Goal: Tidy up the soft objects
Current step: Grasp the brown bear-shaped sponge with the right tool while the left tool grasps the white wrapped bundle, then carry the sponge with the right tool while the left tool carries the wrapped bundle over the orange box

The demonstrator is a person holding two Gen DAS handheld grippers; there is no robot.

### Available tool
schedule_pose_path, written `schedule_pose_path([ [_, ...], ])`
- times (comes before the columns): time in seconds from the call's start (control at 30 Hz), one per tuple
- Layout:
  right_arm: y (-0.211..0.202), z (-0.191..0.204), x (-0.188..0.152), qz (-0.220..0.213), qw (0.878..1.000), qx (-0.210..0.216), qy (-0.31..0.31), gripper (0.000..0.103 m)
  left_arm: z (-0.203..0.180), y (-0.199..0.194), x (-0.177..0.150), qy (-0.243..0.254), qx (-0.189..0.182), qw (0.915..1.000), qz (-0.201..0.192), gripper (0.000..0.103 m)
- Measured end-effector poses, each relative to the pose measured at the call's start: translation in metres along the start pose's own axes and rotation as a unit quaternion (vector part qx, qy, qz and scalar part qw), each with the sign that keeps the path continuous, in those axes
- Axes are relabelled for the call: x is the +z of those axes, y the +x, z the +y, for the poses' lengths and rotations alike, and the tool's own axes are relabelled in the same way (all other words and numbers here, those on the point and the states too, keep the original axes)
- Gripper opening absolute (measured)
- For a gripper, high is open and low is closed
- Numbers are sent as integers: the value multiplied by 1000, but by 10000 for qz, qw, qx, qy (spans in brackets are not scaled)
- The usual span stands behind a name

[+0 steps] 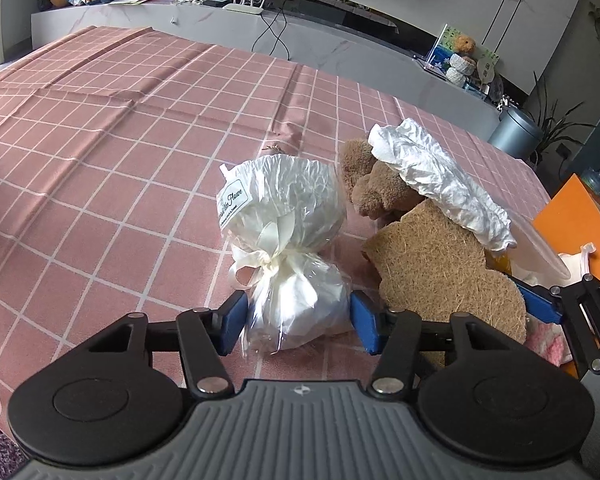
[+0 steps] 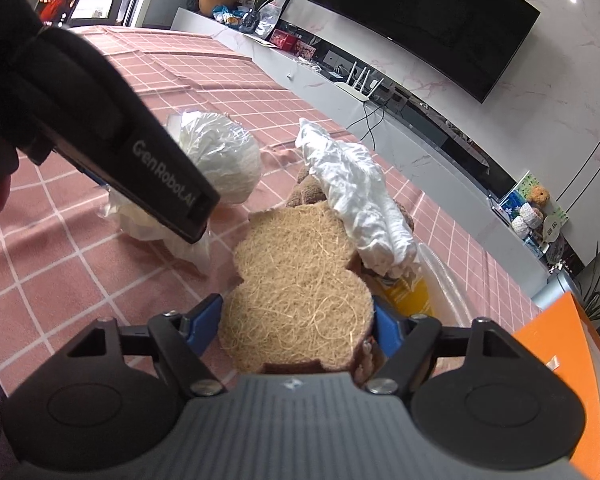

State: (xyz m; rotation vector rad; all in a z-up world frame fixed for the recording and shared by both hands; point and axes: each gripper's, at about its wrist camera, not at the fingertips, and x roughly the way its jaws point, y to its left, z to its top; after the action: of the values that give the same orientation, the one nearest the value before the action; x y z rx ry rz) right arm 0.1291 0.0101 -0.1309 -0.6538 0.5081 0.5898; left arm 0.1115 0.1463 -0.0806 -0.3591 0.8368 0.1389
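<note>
Lower centre of left view: left gripper (image 1: 296, 322) half-open, pads touching wrapped white bundle (image 1: 288, 248); squeeze gently. Lower centre of right view: right gripper (image 2: 298, 326) wide around fibrous scrub pad (image 2: 300, 288); close evenly.

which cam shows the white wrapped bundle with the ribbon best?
Left wrist: the whole white wrapped bundle shows, with bow and label, its lower end between the left hand-held gripper pads. The right wrist view shows only its crinkled top; the rest is hidden behind the left hand-held gripper's body.

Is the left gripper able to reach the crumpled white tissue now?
Probably not directly: the left gripper has the white wrapped bundle between its fingers, and the crumpled white tissue lies farther right on the plush toy.
</note>
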Motion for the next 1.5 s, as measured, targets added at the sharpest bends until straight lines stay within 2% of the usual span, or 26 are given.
schedule_pose_path([
  [0.03,-1,-2,1,-2,10000,23,19,76,0,-2,0,19,2,10000,-32,50],
  [0.13,-6,-7,5,-9,9999,123,120,75,-3,-9,-1,129,42,9999,-94,45],
  [0.3,-19,-27,8,5,9960,517,727,75,-7,-22,-4,307,101,9993,-207,41],
  [0.47,-36,-43,5,9,9832,989,1535,75,-10,-40,-7,375,35,9988,-321,41],
  [0.6,-48,-54,-4,-16,9671,1280,2197,75,-15,-53,-11,450,6,9984,-335,41],
  [0.73,-51,-59,-13,197,9491,1704,2640,75,-21,-61,-20,600,-46,9978,-276,41],
  [0.93,-67,-48,-33,392,9451,1701,2763,75,-30,-68,-38,839,-65,9963,-156,41],
  [1.03,-68,-47,-43,769,9449,1596,2754,76,-34,-66,-45,934,-106,9956,-13,41],
  [1.1,-70,-49,-50,890,9382,1630,2921,76,-38,-65,-51,1033,-163,9945,50,41],
  [1.17,-76,-52,-57,912,9351,1611,3022,76,-42,-64,-55,1129,-174,9934,79,41],
  [1.33,-102,-58,-66,818,9383,1384,3061,76,-49,-69,-64,1284,-127,9916,56,41],
  [1.5,-130,-67,-70,611,9474,1022,2970,76,-56,-81,-66,1408,-65,9900,-89,41],
])
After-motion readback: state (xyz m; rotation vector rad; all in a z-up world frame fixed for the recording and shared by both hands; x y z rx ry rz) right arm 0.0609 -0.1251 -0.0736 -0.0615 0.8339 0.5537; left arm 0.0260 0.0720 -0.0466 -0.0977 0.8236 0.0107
